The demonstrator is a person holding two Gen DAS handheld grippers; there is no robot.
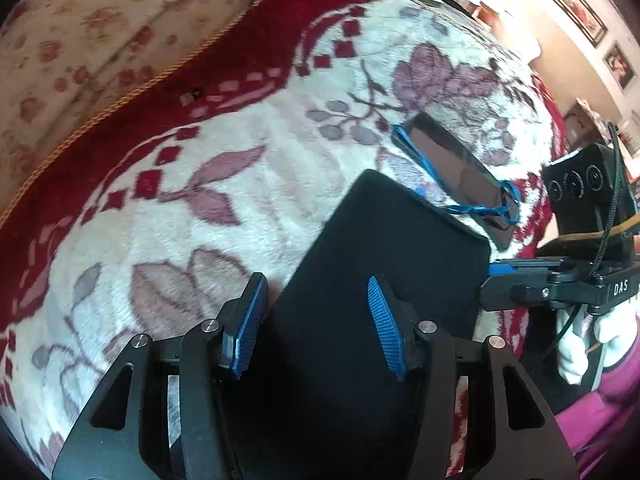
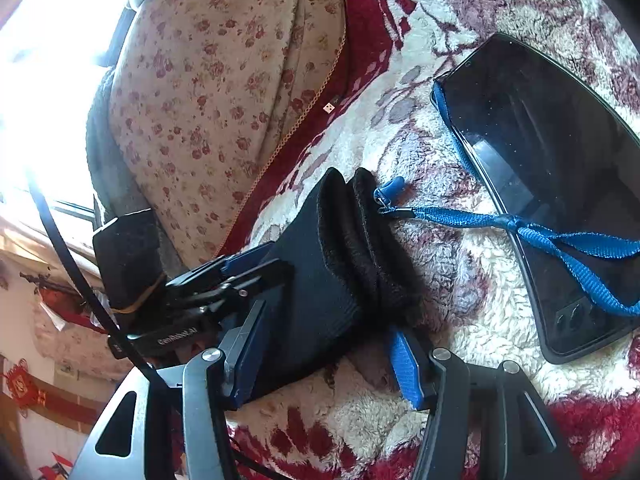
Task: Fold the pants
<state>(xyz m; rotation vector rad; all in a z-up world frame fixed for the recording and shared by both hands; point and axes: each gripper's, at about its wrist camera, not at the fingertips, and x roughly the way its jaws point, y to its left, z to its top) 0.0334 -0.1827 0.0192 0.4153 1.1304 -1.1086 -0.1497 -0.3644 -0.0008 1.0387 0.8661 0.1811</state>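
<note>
Pants [image 1: 360,280], black and folded flat, lie on the fluffy flowered blanket [image 1: 168,216] just past my left gripper [image 1: 318,326]. Its blue pads stand wide apart and pinch nothing. Only my right camera shows the thick folded edge [image 2: 360,240], with my right gripper [image 2: 324,364] spread around that end; I think its pads are not pressing. Farther off lies a dark phone [image 2: 552,184] with a blue strap [image 2: 520,224]. My left camera alone sees framed pictures [image 1: 576,8] on the wall.

Both wrist cameras look steeply down, close over the blanket [image 1: 168,240] — sharing the folded black pants [image 1: 360,280] and phone [image 2: 552,184].
</note>
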